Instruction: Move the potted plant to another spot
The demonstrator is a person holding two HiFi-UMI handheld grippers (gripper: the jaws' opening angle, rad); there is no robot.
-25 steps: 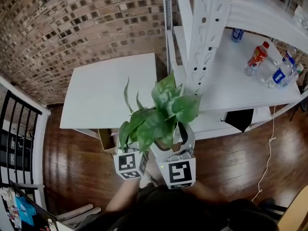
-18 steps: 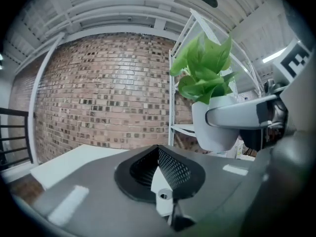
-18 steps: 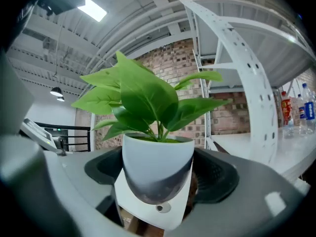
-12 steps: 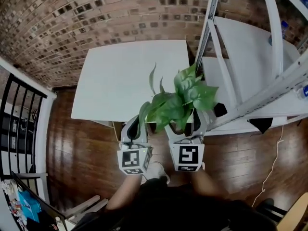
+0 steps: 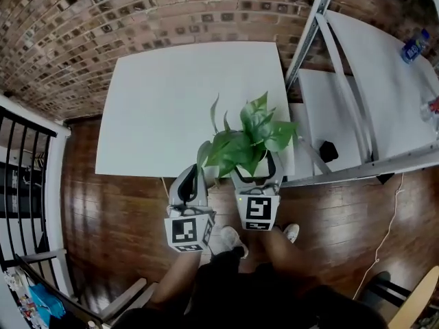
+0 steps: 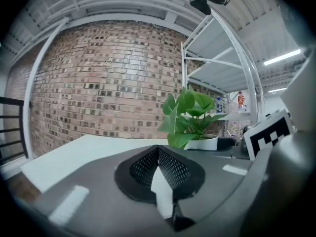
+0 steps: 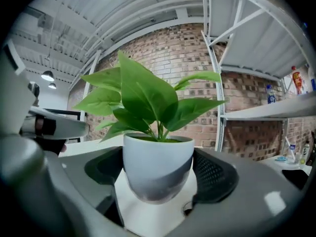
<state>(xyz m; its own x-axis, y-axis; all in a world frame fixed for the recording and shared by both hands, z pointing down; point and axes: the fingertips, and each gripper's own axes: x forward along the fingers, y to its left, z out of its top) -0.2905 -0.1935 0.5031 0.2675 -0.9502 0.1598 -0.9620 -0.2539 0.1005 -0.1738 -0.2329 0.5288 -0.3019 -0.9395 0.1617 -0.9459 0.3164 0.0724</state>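
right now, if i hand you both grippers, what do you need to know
Right gripper: shut on the pot, plant upright.
Left gripper: shut, empty, beside the right one.
Pot: at the near edge of the table, with the rack to its right. Cannot tell whether it touches the top.
Done: pot gripped, at the table.
Left: set it down on the table, open the jaws, back away.
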